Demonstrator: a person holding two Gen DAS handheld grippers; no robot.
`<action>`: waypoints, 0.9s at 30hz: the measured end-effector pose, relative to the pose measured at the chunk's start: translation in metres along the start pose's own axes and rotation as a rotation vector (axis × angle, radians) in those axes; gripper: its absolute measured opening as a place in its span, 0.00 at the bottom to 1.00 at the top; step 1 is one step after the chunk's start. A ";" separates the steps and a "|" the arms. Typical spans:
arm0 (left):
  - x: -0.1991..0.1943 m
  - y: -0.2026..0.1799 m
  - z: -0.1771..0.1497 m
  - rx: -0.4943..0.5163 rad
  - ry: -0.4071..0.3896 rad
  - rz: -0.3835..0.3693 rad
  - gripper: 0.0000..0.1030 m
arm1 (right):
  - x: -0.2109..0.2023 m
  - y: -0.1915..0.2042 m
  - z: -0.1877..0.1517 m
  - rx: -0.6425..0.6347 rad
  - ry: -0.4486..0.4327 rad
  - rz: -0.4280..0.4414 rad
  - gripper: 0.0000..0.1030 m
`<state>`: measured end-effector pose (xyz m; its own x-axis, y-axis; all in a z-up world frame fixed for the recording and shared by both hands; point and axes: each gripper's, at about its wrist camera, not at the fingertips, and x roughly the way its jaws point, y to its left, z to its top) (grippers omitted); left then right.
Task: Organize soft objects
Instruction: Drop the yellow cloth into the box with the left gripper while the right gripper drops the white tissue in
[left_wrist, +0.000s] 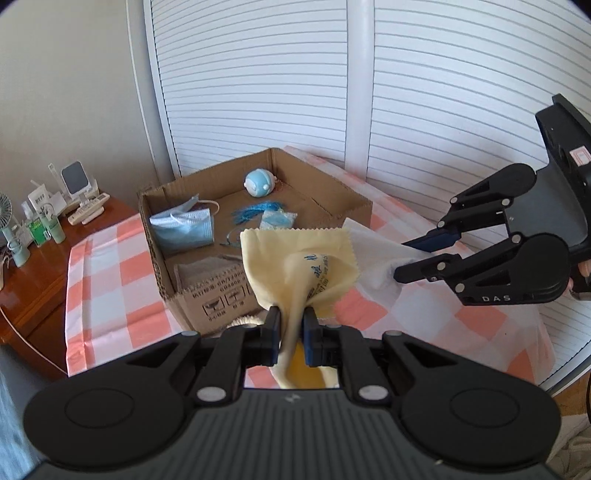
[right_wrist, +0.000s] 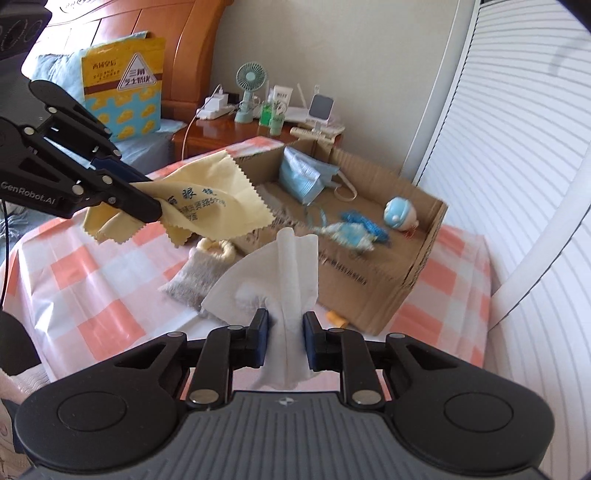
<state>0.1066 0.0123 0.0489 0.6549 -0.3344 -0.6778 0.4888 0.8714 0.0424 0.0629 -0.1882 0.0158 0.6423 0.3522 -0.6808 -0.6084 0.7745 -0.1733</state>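
The left tongs (left_wrist: 291, 328) pinch the yellow cloth (left_wrist: 295, 258); the right tongs (right_wrist: 285, 332) clamp the white tissue (right_wrist: 273, 273). Both hang above the checked tabletop (right_wrist: 92, 288). The open cardboard box (right_wrist: 417, 266) lies just ahead of both, its long axis running across the tabletop, probably nearer the right tongs.

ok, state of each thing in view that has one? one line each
left gripper: shut on yellow cloth
right gripper: shut on white wipe
yellow cloth: lifted off the table, hanging crumpled
white wipe: lifted, bunched between the fingers
cardboard box: open-topped, upright on the checked tablecloth
face masks: stacked inside the box
grey sock: lying flat on the tablecloth, outside the box
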 end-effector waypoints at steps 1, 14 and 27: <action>0.000 0.002 0.005 0.009 -0.011 0.005 0.10 | -0.002 -0.002 0.003 -0.001 -0.010 -0.008 0.23; 0.088 0.041 0.104 0.002 -0.036 0.068 0.13 | 0.008 -0.033 0.030 0.043 -0.048 -0.043 0.23; 0.117 0.066 0.109 -0.062 -0.042 0.134 0.85 | 0.023 -0.058 0.049 0.069 -0.048 -0.082 0.23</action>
<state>0.2783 -0.0083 0.0520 0.7363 -0.2272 -0.6373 0.3595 0.9294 0.0841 0.1354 -0.1993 0.0447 0.7111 0.3101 -0.6310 -0.5209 0.8351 -0.1766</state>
